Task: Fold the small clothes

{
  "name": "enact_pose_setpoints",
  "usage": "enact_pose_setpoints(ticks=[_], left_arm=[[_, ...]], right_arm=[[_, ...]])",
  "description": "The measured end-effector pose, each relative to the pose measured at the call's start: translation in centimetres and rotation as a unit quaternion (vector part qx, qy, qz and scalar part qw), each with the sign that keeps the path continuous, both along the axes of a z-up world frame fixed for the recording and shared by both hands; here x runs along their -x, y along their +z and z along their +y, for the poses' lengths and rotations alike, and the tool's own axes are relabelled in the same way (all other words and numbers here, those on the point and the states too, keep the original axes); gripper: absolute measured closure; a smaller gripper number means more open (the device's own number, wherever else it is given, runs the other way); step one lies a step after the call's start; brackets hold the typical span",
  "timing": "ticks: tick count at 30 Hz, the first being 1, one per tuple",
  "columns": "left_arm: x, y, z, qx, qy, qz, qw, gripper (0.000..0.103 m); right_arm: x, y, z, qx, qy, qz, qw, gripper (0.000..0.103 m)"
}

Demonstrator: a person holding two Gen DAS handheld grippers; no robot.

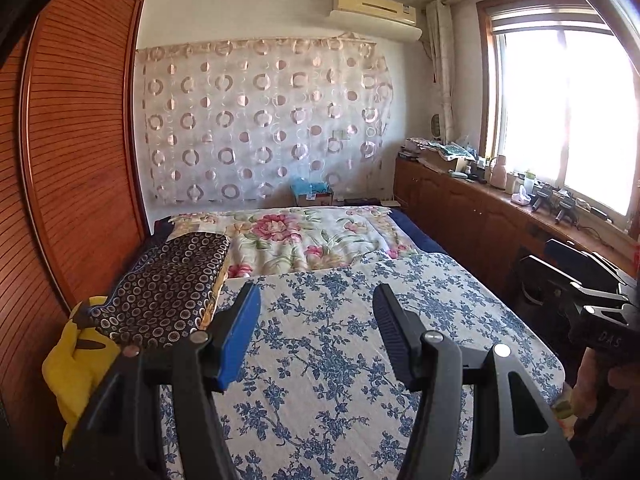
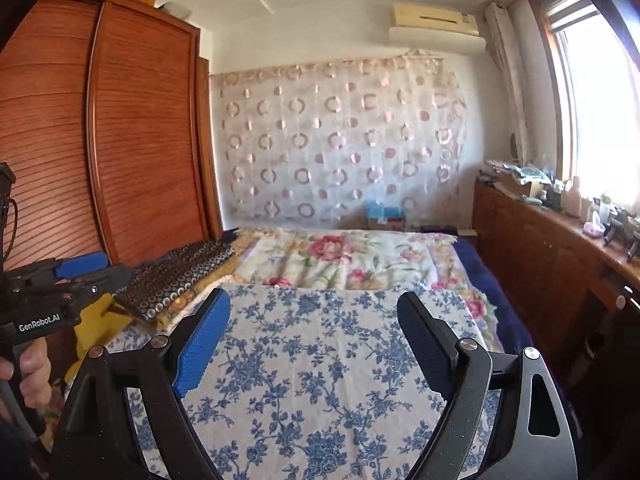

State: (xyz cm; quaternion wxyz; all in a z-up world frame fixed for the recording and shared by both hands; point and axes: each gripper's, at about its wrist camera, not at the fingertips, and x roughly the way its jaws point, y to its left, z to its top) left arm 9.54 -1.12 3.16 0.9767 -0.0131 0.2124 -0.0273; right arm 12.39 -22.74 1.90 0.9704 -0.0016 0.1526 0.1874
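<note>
My left gripper (image 1: 316, 292) hovers open above a bed spread with a blue-flowered quilt (image 1: 340, 360), and nothing lies between its blue pad and black finger. A folded dark cloth with a ring pattern (image 1: 168, 288) rests at the bed's left side, left of the gripper, with a yellow cloth (image 1: 76, 364) below it. The right wrist view shows my right gripper (image 2: 314, 308) open wide over the same quilt (image 2: 312, 380), empty. The dark ringed cloth (image 2: 176, 276) lies to its left. Each gripper appears at the other view's edge: the left gripper (image 2: 80, 268), the right gripper (image 1: 592, 300).
A pink-flowered blanket (image 1: 304, 236) covers the far half of the bed. A wooden slatted wardrobe (image 1: 80, 140) stands along the left. A low wooden cabinet (image 1: 460, 208) under the window (image 1: 568, 112) carries bottles and clutter. A hand (image 2: 28, 368) holds the left gripper's handle.
</note>
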Motion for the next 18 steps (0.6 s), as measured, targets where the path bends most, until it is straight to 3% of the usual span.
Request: enact_pose_setpoints(ticks=[18], left_arm=[[0.0,-0.29,0.19,0.003,0.004,0.0,1.0,0.045]], right_arm=[[0.04,0.06,-0.26,-0.001,0.0,0.0,1.0,0.016]])
